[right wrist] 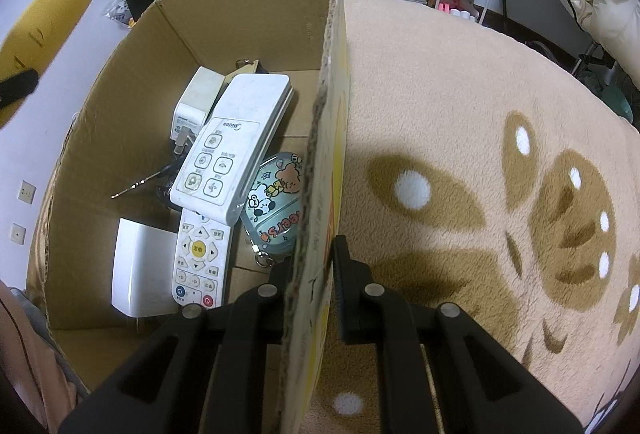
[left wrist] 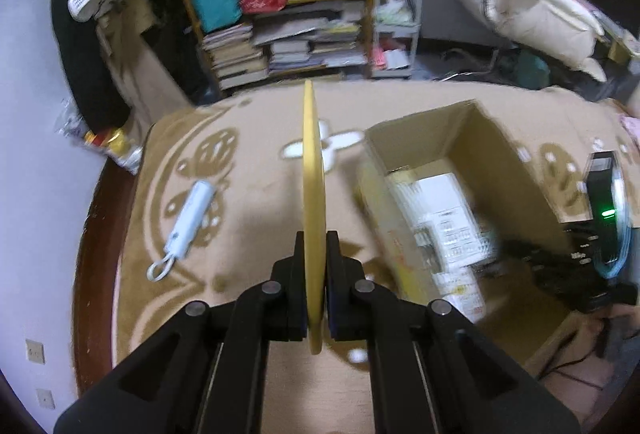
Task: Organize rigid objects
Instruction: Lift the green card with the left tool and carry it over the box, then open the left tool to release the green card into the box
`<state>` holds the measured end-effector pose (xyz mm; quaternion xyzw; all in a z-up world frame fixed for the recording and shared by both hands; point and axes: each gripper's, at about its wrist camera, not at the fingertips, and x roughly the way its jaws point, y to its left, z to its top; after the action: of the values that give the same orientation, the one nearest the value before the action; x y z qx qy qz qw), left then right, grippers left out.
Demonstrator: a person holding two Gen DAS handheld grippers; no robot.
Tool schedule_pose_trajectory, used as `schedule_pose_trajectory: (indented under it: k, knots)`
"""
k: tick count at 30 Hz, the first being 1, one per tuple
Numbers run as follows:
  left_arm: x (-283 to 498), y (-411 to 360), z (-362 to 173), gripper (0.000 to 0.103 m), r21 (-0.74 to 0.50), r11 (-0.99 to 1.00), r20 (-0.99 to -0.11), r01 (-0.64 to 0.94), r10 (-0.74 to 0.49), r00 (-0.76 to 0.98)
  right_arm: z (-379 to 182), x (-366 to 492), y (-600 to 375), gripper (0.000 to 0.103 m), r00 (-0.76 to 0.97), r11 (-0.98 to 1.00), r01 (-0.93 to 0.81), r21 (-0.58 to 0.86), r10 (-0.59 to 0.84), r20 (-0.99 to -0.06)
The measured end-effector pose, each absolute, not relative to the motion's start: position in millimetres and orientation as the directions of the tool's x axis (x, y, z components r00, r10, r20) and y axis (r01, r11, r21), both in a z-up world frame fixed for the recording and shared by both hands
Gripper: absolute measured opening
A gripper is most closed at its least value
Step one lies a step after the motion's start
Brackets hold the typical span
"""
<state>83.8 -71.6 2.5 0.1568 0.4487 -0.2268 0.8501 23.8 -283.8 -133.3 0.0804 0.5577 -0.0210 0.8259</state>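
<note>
Edge-on, left gripper [left wrist: 316, 266] jaws pinch a thin yellow disc [left wrist: 312, 174]; right gripper [right wrist: 312, 266] jaws clamp the corrugated box wall [right wrist: 328, 114].

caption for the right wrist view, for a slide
Right gripper clamps the cardboard box wall, remotes inside.

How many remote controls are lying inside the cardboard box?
2: the large white remote lies in the middle, and the smaller remote lies partly beneath its near end. Others may be hidden.
</note>
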Motion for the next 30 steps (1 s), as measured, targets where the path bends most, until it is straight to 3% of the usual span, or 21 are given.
schedule_pose_trajectory:
  k: [10,30]
  knots:
    - [54.8,-132.7,-6.6,0.006,-0.005,0.806,-0.851,0.592,-0.314,0.420,-133.3,23.6,-283.6,0.013,0.378,0.986,0.123,0.109,0.055,-0.924]
    - [47.2,-155.4,-51.2,0.010,0.017,0.791,-0.902,0.612,-0.252,0.350,-132.8,24.4,-282.7,0.013,0.378,0.986,0.123,0.111,0.057,-0.924]
